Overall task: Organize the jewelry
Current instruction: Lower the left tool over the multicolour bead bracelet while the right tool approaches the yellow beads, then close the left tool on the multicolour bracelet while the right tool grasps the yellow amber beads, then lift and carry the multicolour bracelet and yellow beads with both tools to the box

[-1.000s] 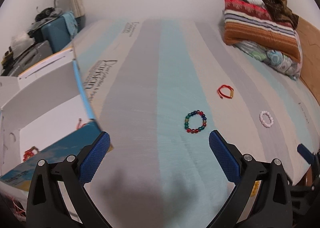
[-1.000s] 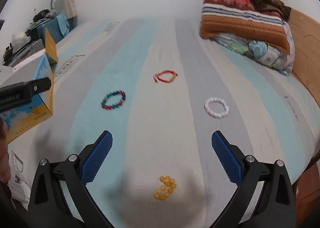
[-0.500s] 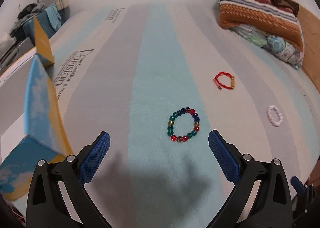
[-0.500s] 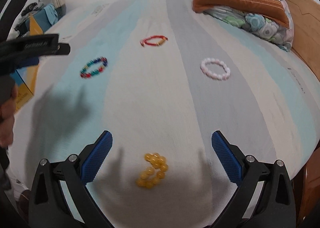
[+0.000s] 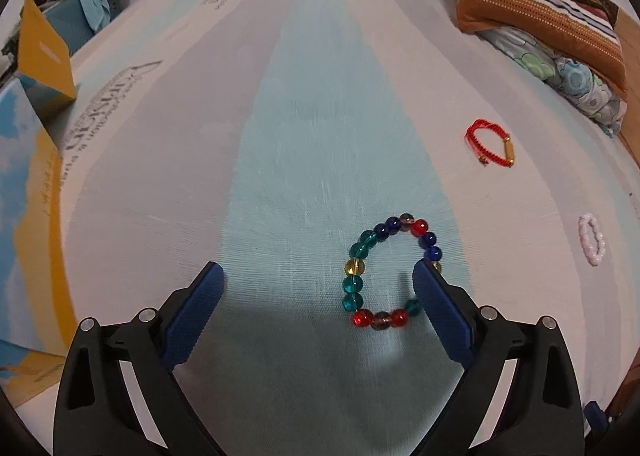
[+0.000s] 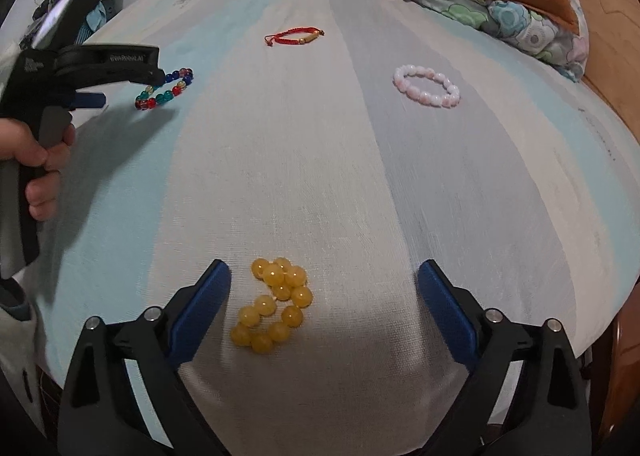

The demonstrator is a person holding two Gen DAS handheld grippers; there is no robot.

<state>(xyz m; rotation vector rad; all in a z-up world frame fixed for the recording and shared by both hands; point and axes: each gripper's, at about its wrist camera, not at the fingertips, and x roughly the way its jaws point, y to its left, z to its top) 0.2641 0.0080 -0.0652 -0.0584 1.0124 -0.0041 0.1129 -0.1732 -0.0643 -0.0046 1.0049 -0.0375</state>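
A bracelet of blue, green, red and yellow glass beads point(image 5: 354, 284) lies on the striped mattress point(image 5: 320, 116). My left gripper point(image 5: 318, 270) is low over it with its jaws closing. The ring sits by the right finger point(image 5: 440, 308), which covers its right side, and the pads do not press on it. A bunched yellow bead bracelet point(image 6: 276, 304) lies between the fingers of my right gripper point(image 6: 324, 270), nearer the left finger point(image 6: 200, 312). Those jaws are closing too, without contact. A red cord bracelet point(image 5: 490, 144) and a pink bead bracelet point(image 6: 426, 86) lie farther off.
A blue and yellow cardboard box point(image 5: 28, 176) stands at the left edge of the bed. Folded striped blankets point(image 5: 540, 8) are stacked at the far right by a wooden bed frame point(image 6: 612, 56). A hand point(image 6: 40, 160) grips the left tool's handle.
Both grippers have sunk toward the mattress. The left one has swung right, away from the box, over the multicolour bracelet. The right one has dropped around the yellow bracelet.
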